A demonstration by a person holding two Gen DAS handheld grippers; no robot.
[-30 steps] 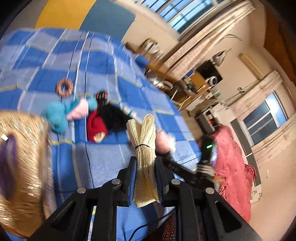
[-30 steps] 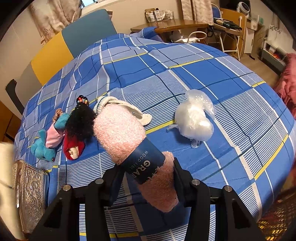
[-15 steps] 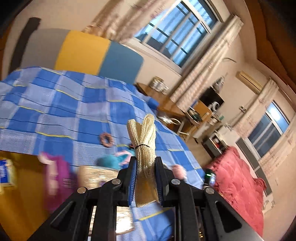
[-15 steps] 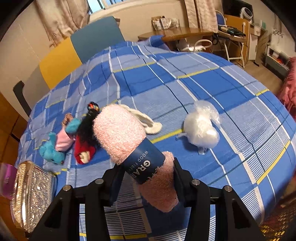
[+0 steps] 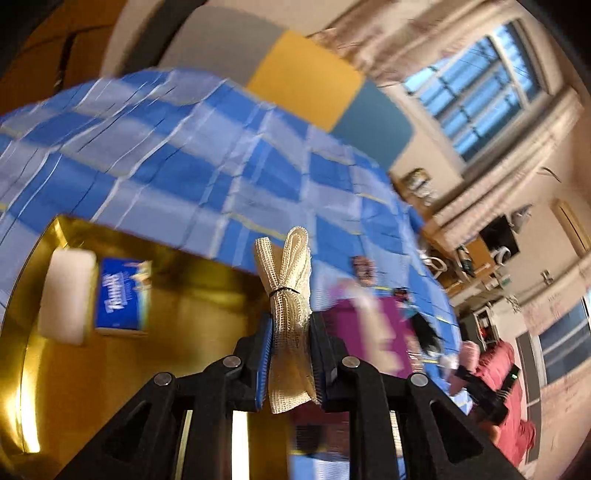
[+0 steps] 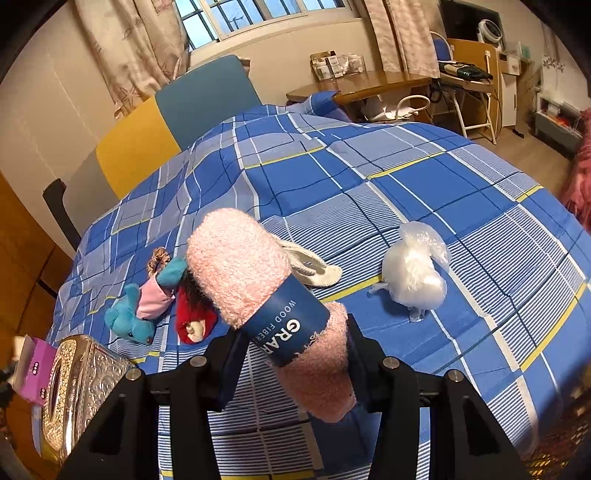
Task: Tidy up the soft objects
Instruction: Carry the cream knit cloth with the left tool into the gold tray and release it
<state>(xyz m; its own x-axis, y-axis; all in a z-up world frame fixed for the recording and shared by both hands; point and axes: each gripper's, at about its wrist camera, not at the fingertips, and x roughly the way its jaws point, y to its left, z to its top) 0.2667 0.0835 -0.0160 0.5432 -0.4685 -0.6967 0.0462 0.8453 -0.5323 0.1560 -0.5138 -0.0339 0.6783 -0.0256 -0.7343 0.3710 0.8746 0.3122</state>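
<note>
In the left view, the left tongs [image 5: 290,354] grip the cream mesh bundle [image 5: 288,291], now swung over a gold box [image 5: 192,295]. In the right view, the right tongs [image 6: 291,373] squeeze the pink towel roll [image 6: 266,295], lifted higher above the bed [image 6: 406,184].

A blue plaid bedspread [image 6: 424,192] covers the bed, with a headboard of grey, yellow [image 6: 136,147] and teal [image 6: 207,96] panels at its far edge. Beyond the bed's far right corner stand a wooden table [image 6: 373,83] carrying a clear box of small items [image 6: 338,64], a folding chair [image 6: 465,85] and a small white fan [image 6: 489,29], under a curtained window [image 6: 255,14]. Off the bed's left edge, a blue packet [image 5: 123,295] and a white block [image 5: 66,295] lie just beside each other on a yellow-lit surface [image 5: 184,350].
</note>
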